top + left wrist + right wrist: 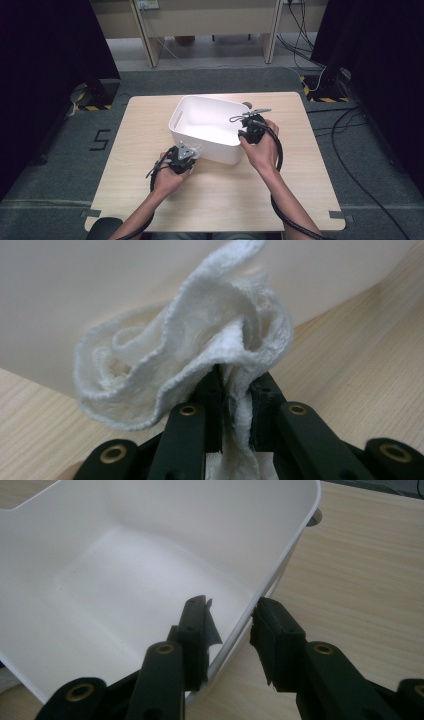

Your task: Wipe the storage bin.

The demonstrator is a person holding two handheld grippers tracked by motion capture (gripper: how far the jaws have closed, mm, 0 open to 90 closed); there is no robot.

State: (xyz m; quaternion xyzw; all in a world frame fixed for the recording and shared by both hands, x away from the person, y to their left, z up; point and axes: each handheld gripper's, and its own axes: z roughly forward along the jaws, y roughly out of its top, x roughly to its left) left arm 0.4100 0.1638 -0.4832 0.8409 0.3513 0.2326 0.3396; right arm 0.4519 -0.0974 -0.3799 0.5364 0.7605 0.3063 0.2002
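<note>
A white plastic bin stands in the middle of the wooden table. My left gripper lies just in front of the bin's near wall, shut on a crumpled white cloth. In the left gripper view the cloth bunches out past the gripper against the bin's outer wall. My right gripper is at the bin's near right corner. In the right gripper view this gripper straddles the rim, one jaw inside the bin and one outside, closed on the wall.
A small dark round thing sits on the table just beyond the bin's far right corner. Bare tabletop lies to the left, right and front of the bin. Black stands and cables cover the floor beyond the table.
</note>
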